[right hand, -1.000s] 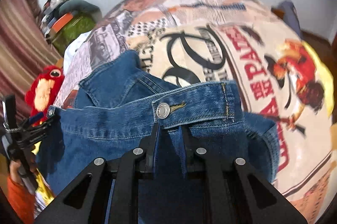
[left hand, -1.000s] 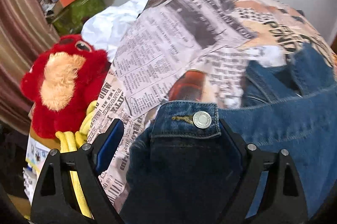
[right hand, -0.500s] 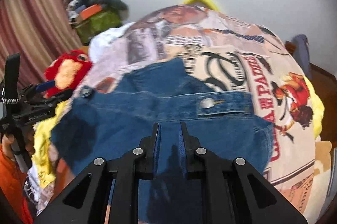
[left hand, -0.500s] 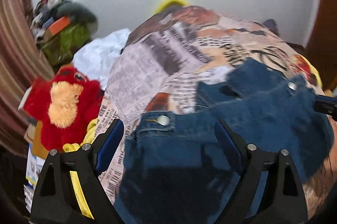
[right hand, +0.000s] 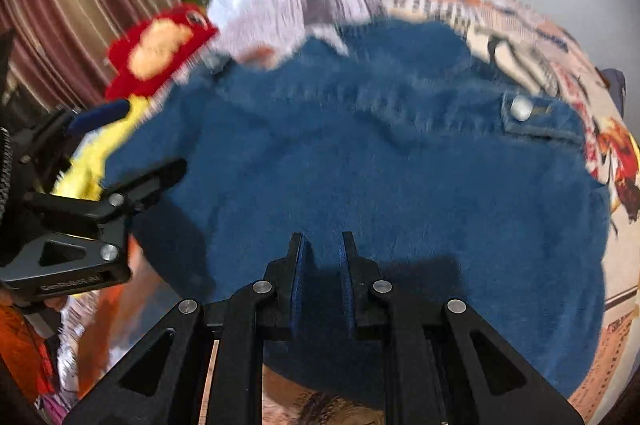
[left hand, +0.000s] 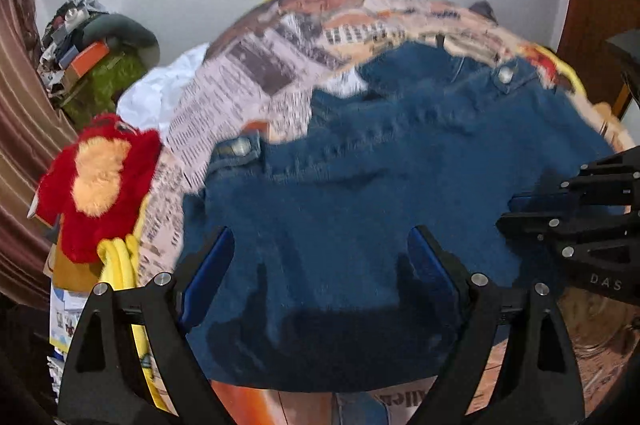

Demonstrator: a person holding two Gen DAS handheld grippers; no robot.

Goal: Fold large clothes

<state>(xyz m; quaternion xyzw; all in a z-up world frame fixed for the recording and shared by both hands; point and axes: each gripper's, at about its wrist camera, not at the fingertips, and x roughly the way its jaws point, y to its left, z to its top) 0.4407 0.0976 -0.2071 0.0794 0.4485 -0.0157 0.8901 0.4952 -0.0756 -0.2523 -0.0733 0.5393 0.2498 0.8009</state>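
Note:
A blue denim jacket (left hand: 360, 205) (right hand: 360, 153) lies spread on a bed covered by a newspaper-print sheet (left hand: 256, 77) (right hand: 520, 13). Its two metal-buttoned tabs sit at the far corners, one on the left (left hand: 242, 146) and one on the right (right hand: 521, 108). My left gripper (left hand: 320, 231) (right hand: 148, 141) stands wide open over the near left part of the denim, its pads clear of the cloth. My right gripper (right hand: 323, 235) (left hand: 508, 211) is shut to a narrow slit above the near right part. Denim shows in the slit, and I cannot tell whether any is pinched. Both views are motion-blurred.
A red and tan plush toy (left hand: 100, 177) (right hand: 160, 49) and a yellow cloth (left hand: 116, 257) lie off the bed's left side. White cloth (left hand: 160, 93) and a pile of bags (left hand: 96, 65) sit behind them. A striped curtain (left hand: 20, 145) hangs at the left. An orange sleeve (right hand: 20, 345) holds the left gripper.
Both grippers have drawn back from the buttoned tabs toward the near edge. Far more of the jacket now shows, lying flat. Neither gripper's jaw width has changed.

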